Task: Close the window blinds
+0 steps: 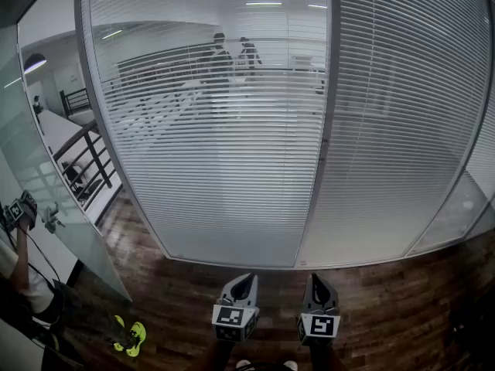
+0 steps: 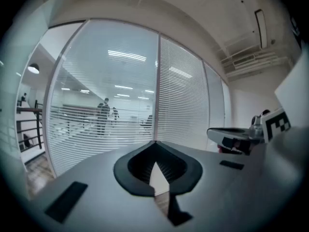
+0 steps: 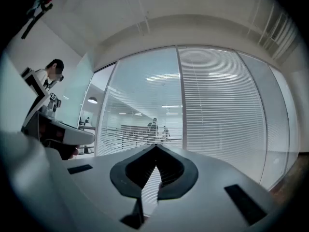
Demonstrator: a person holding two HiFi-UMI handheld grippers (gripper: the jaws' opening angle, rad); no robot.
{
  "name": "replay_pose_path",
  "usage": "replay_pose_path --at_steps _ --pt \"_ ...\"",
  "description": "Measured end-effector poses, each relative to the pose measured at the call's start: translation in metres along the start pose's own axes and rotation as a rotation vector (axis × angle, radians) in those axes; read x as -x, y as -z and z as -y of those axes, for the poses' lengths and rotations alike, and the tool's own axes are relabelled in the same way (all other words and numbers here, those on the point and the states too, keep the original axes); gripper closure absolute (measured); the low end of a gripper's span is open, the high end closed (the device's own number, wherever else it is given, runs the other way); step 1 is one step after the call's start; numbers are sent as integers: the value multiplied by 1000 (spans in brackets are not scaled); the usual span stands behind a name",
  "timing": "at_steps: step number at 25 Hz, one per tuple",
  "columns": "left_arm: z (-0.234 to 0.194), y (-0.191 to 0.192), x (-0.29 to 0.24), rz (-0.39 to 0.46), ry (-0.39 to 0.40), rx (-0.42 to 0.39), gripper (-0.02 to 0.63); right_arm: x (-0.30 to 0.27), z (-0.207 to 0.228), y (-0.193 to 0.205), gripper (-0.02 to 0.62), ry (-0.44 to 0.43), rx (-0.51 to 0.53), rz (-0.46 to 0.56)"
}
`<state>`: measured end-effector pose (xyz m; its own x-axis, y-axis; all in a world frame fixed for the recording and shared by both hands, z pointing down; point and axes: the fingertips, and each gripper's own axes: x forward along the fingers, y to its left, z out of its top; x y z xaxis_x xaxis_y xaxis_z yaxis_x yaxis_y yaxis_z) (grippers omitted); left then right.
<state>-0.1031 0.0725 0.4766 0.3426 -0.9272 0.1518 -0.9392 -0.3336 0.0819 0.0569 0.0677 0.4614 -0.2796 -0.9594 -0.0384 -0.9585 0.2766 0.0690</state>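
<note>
- Currently the left gripper (image 2: 154,143) has its jaws together at the tips, with nothing between them.
- Right gripper (image 3: 155,146) is the same: jaws closed, empty.
- Head view shows both grippers low in frame, side by side over the wooden floor (image 1: 394,304). They aim at the glass wall and are well apart from it, touching nothing.
- Each gripper's marker cube faces the head camera.
- Left blind (image 1: 224,168) hangs behind the left glass panel, straight ahead of the grippers. Its slats are tilted open in the upper part, so the hall beyond shows through.
- Two people (image 1: 230,56) and a railing (image 1: 89,157) are visible through those slats.
- Right blind (image 1: 398,122) covers the panel right of the grey mullion (image 1: 329,130). Its slats look much more closed, and almost nothing shows through.
- Both blinds are lowered to near the floor line.
- Another person (image 1: 19,280) stands at the far left by a glass partition, holding up a device with a marker cube (image 1: 19,209).
- Neon-green shoes (image 1: 130,337) are on the floor just right of that person.
</note>
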Motion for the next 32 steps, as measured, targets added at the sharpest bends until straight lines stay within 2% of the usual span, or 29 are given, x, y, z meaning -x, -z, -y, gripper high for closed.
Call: replay_pose_path --at_steps 3,8,12,15,21,25,32 --pt "6 6 -2 -16 23 28 606 2 14 11 595 12 -73 -28" --pt "3 1 -1 -6 -35 -14 606 3 21 14 595 11 -27 -15" --pt "0 3 -3 -8 -48 -18 606 3 19 18 595 17 39 -60" --pt "-1 3 -5 0 -44 -18 606 0 15 15 595 -6 53 -44" --pt "0 2 -6 -1 -56 -42 606 -7 12 12 595 -26 33 -39" --pt "-1 1 -7 -4 -45 -3 606 -9 13 22 595 -29 27 -72" --pt "-7 -3 -1 1 -39 -5 606 -6 6 19 595 -23 11 -91"
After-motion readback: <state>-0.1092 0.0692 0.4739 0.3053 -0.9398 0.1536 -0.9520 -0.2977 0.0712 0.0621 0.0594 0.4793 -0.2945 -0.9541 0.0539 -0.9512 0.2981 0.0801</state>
